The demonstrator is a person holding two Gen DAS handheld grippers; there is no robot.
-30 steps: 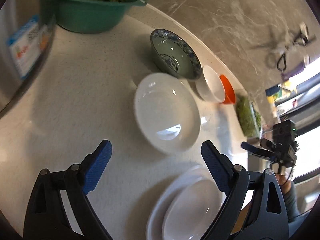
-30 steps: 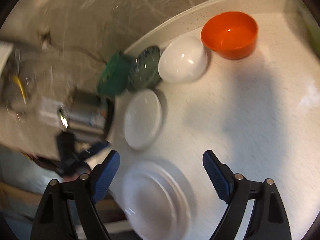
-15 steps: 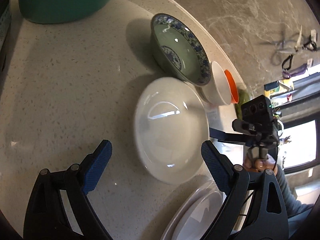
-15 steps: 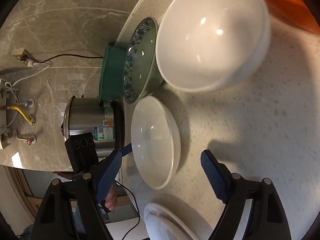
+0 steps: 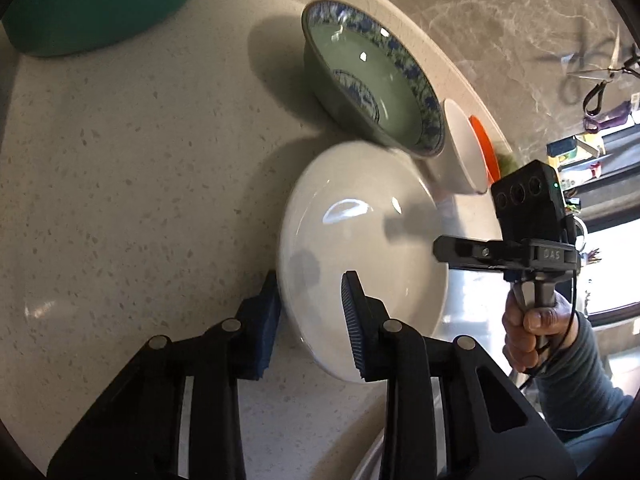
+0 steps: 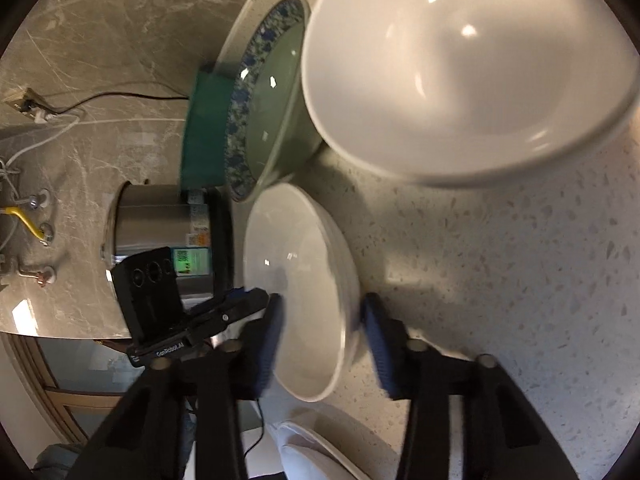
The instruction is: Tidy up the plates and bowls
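In the left wrist view, the left gripper [image 5: 310, 300] is narrowed around the near rim of a shallow white ceramic bowl [image 5: 360, 224] that sits on the speckled beige stone counter [image 5: 120, 168]. One blue pad is on the outside of the rim and the other is inside the bowl; both seem to touch the wall, so it grips the bowl. Behind the white bowl stands a green ceramic bowl with blue patterned rim [image 5: 372, 76], very close to it. Further right are a small white bowl [image 5: 460, 148] and an orange bowl [image 5: 482, 144] just behind it. A large teal plastic basin [image 5: 100, 4] is at the top left. The right gripper [image 5: 444, 249] reaches the far rim of the same white bowl, held by a hand [image 5: 528, 332].

In the right wrist view, the right gripper [image 6: 320, 336] is also closed down on the shallow white bowl [image 6: 296, 272], with one pad inside and one outside its rim. The picture is blurred here, so I cannot tell if the pads press firmly. A deep white bowl [image 6: 460, 68] is above, the patterned bowl [image 6: 268, 96] beside it, and a steel cooker pot [image 6: 156, 228] to the left.
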